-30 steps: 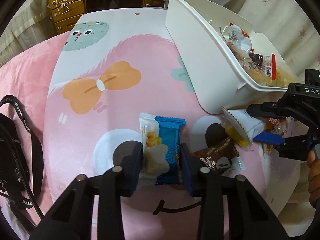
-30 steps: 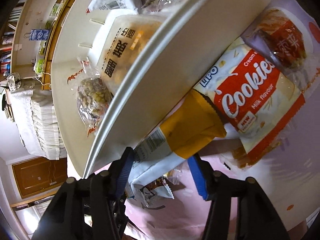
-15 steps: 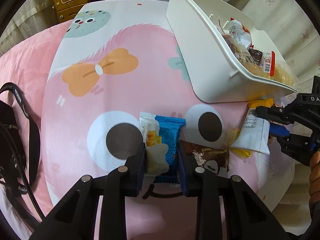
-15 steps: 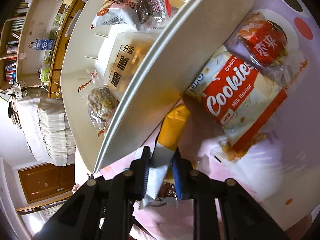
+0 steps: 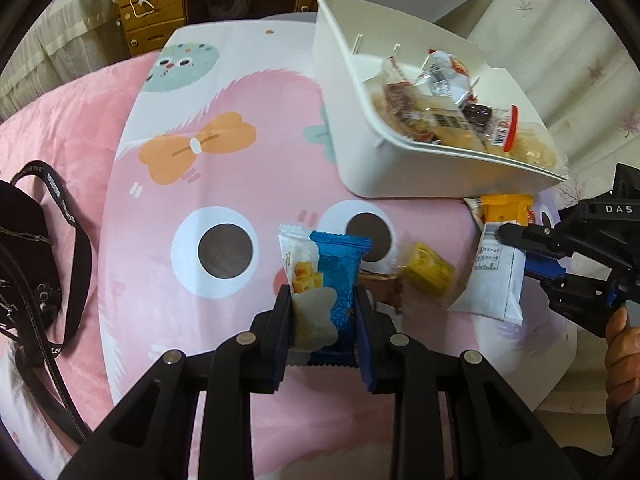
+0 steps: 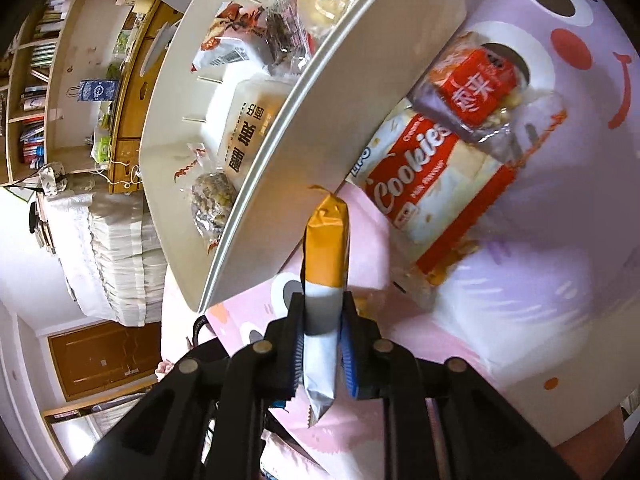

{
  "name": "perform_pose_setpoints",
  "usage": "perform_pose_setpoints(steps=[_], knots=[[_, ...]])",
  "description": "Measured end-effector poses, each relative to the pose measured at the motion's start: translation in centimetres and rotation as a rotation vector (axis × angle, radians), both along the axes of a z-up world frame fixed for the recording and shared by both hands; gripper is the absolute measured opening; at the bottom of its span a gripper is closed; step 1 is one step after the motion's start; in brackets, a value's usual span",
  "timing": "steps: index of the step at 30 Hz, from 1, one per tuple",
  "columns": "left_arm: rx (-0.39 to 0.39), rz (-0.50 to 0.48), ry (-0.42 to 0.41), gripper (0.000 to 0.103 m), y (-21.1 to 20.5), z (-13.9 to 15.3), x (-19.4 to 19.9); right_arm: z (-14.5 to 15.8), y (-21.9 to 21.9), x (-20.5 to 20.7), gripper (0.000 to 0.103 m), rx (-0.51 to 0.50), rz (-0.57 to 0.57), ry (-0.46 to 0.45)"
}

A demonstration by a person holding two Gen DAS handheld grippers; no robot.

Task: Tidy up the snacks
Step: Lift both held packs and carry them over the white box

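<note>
Left gripper (image 5: pixel 324 320), jaws clamped on a blue-and-white snack packet (image 5: pixel 322 280) raised above the cartoon-print cloth (image 5: pixel 180 208), near the white bin (image 5: pixel 360 152). Right gripper (image 6: pixel 322 344), its jaws having just closed, pinches an orange-and-white snack packet (image 6: pixel 326 256) edge-on beside the bin's outer wall. A red Cookies pack (image 6: pixel 420 176) lies against the bin; a yellow snack (image 5: pixel 428 274) lies between the grippers.

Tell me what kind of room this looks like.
Most likely a bedroom at home: a pink bedspread lies beside the cartoon-print cloth, a wooden drawer chest stands behind, and a bookshelf lines the wall.
</note>
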State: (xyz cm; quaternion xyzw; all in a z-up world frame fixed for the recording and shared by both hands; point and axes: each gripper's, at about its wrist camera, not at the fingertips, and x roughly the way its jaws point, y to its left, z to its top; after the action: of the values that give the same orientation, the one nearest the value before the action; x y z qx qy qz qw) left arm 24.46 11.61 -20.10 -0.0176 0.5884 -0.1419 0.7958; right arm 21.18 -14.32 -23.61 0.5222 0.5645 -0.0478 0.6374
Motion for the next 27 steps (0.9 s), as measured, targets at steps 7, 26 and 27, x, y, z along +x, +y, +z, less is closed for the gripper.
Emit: perform_pose_setpoints(steps=[7, 26, 27], knots=[[0.057, 0.007, -0.053, 0.027, -2.6, 3.3, -2.2, 1.5, -1.9, -1.7, 0.017, 0.073, 0.075, -0.021], [0.020, -0.031, -0.119, 0.027, -11.2, 10.6, -1.6, 8.3, -10.5, -0.7, 0.017, -0.075, 0.239, -0.173], [0.018, -0.039, -0.128, 0.027, -11.7, 11.1, -1.2, 8.6, -11.0, -0.4, 0.017, -0.083, 0.236, -0.193]])
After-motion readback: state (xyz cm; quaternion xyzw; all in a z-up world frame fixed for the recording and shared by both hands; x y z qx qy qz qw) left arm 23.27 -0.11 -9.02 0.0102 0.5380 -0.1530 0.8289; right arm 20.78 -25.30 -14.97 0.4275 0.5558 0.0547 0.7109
